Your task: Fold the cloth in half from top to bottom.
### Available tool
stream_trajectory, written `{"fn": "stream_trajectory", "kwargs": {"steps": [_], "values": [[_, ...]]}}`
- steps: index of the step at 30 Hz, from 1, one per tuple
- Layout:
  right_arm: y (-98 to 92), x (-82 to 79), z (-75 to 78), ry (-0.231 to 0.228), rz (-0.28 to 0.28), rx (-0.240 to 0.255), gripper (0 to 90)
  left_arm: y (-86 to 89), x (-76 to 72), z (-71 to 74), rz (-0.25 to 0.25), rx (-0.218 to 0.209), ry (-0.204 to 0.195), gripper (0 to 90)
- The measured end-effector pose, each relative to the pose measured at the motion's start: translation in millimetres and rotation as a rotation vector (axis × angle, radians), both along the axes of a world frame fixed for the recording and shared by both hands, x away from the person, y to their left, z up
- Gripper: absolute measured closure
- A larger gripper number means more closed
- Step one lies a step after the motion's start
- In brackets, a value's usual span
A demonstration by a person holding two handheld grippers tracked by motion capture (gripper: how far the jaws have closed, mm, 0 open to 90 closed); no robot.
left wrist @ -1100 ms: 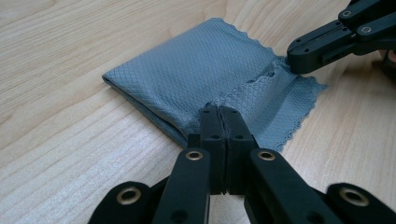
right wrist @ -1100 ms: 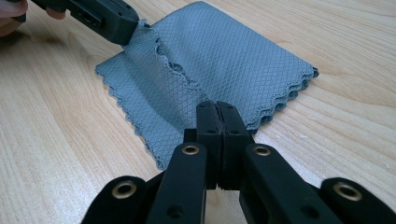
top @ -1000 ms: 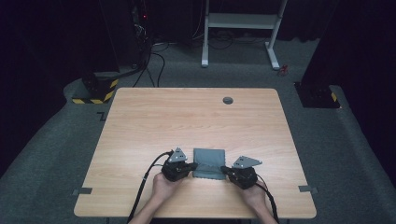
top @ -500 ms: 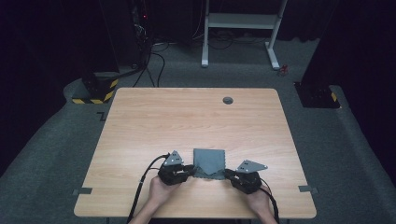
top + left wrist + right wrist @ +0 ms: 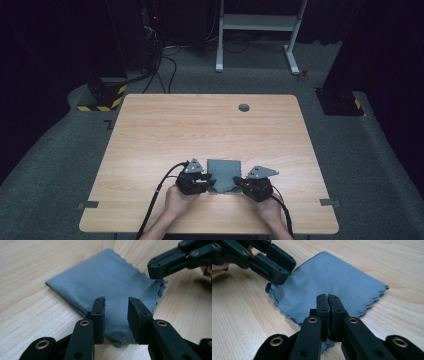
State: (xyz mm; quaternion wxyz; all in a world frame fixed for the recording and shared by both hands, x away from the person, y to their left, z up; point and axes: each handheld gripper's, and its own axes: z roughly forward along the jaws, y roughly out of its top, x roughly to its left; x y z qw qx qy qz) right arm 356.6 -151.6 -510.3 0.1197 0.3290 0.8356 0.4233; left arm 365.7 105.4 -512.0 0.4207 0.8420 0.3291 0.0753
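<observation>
High view: grey cloth [image 5: 224, 172] lies between both grippers on the bare table [image 5: 200, 125].

This looks like a lab or test room. A plain wooden table [image 5: 210, 135] stands alone on grey carpet [image 5: 65, 155], with dark curtains all around. Cables [image 5: 165, 65] run across the floor by a black stand with yellow-and-black hazard stripes [image 5: 102, 97], and a white metal frame [image 5: 257, 30] stands behind.
</observation>
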Motion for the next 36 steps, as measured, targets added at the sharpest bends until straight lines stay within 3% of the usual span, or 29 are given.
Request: {"fn": "stream_trajectory", "kwargs": {"steps": [7,9,12,18,21,25,28,31,36], "values": [[0.4,-10.4,-6.2,-0.001,0.013,-0.074,78.9,4.7,-7.7,-2.6,-0.007,0.039,0.003,63.6],[-0.5,-13.8,-7.1,-0.003,0.013,-0.095,76.0,5.5,-9.9,-2.5,-0.017,0.071,-0.006,61.7],[-0.2,-18.7,-9.0,-0.021,0.014,-0.136,72.9,6.0,-13.0,-4.3,-0.021,0.108,-0.015,60.0],[1.8,-28.6,-10.8,-0.075,0.006,-0.179,68.6,13.3,-21.0,-6.5,-0.014,0.132,-0.058,58.6],[0.0,-30.7,-12.4,-0.081,0.002,-0.168,67.0,17.7,-24.2,-8.1,0.002,0.124,-0.072,58.2],[-6.0,-29.3,-11.4,-0.043,-0.007,-0.142,66.8,22.7,-25.3,-5.7,0.018,0.098,-0.042,55.8],[-11.5,-27.1,-7.2,-0.041,-0.016,-0.09,72.2,24.1,-23.8,1.7,0.02,0.007,-0.038,55.9],[-11.7,-18.4,-3.2,-0.031,-0.032,-0.043,78.8,15.4,-17.3,6.7,0.009,-0.025,-0.049,56.0],[-0.3,3.8,-2.8,-0.032,-0.042,-0.045,83.5,-2.2,0.4,2.6,0.027,-0.007,-0.055,55.9]]}}
